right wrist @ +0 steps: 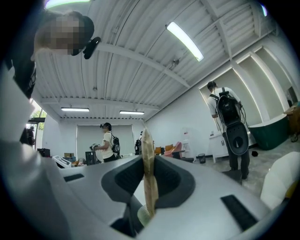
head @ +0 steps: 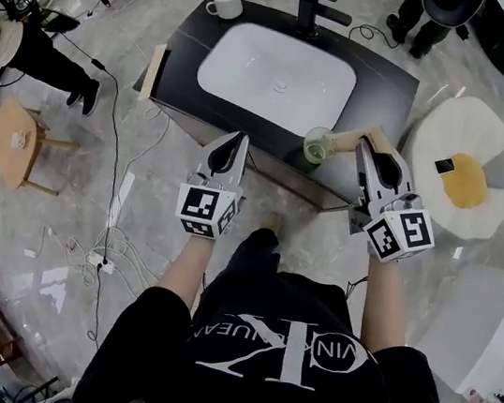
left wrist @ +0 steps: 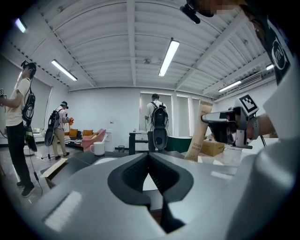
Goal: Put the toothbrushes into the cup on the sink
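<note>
By cup: R gripper extended fwd, clamping toothbrush.

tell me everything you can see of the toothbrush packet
The toothbrush packet is a long, flat tan paper sleeve with dark print. The right tongs are shut on its upper part, edge-on. It leans down toward the clear cup at the front edge of the dark counter; whether its lower end is inside can't be told.

Finishes at the sink

Toothbrush wrapped in tan paper, matt and faintly creased. Cup clear and glossy (glass or plastic, can't tell). Basin white, smooth, glazed. Counter dark, matt, lightly veined. Tap matt black. Floor grey, stone-like – polished, reflective
</note>
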Motion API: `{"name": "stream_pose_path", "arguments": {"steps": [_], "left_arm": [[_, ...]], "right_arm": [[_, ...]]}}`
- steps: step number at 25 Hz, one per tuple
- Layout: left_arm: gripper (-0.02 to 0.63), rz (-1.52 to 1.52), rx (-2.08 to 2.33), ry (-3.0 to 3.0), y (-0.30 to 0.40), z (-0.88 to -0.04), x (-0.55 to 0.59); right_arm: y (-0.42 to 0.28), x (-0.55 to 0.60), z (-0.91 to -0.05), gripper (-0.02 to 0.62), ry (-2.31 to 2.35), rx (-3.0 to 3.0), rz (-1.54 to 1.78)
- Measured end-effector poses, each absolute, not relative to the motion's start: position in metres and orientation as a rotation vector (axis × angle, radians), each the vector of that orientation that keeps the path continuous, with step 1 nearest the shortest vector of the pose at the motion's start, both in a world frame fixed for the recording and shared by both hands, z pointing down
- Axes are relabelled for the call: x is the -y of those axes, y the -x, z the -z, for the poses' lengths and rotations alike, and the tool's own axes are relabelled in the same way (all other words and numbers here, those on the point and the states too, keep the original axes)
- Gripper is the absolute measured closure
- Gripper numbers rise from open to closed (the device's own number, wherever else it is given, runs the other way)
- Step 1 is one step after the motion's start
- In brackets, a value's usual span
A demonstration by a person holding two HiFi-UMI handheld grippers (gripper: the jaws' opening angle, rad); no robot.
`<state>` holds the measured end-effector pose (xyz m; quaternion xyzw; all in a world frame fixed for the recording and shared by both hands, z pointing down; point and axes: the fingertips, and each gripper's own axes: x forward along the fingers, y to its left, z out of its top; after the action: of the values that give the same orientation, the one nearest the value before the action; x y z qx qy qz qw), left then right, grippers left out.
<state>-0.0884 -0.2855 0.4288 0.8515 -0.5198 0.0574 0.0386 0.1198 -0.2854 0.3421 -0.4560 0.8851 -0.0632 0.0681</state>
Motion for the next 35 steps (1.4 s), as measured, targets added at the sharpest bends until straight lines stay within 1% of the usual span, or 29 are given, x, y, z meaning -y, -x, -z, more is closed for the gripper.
{"name": "stream_pose_path", "arguments": {"steps": [18, 35], "left_arm": [[0.595, -0.245, 1.525, -2.565, 0.09, -0.468, 0.309], [0.595, -0.266, 1.523, -2.532, 0.099, -0.479, 0.31]], "right_arm": [[-0.098, 0.313, -0.423, 0.52, 1.434, -2.763, 0.356], [-0.087, 0.321, -0.451, 0.52, 1.433, -2.782, 0.438]]}}
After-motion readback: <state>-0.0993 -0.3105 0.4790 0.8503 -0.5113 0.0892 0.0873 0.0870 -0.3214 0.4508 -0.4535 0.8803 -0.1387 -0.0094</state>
